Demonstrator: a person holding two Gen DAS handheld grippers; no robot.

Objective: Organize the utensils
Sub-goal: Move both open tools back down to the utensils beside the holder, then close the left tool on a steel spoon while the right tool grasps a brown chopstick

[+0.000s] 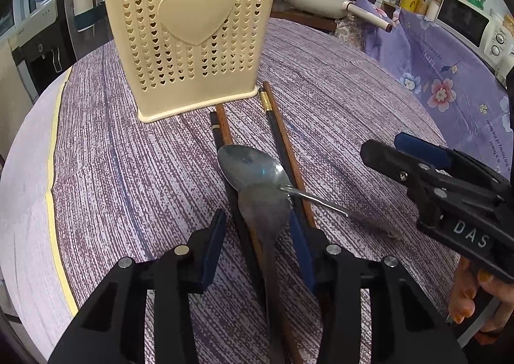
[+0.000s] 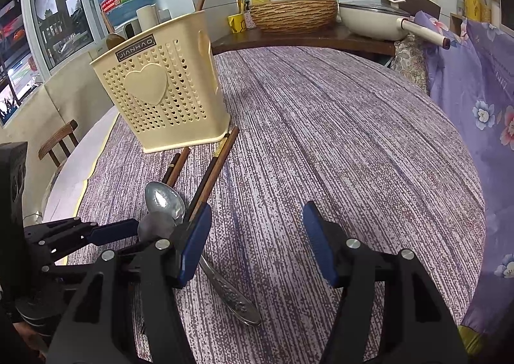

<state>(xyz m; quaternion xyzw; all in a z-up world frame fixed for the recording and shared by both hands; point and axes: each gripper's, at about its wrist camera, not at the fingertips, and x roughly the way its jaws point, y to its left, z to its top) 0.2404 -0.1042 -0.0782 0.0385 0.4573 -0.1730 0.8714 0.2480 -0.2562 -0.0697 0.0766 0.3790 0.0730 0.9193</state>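
A cream perforated utensil holder stands on the purple-grey tablecloth. Several dark and brown chopsticks lie in front of it. A shiny metal spoon lies across them, handle pointing right. A dull grey spoon rests over them, its handle running back between my left gripper's pads. My left gripper straddles this spoon and the chopsticks; a gap shows at the left pad. My right gripper hangs open and empty to the right.
The table's left edge carries a yellow strip. A cream pan and a wicker basket sit on a shelf behind. A floral cloth drapes the right side, by a microwave. A wooden chair stands left.
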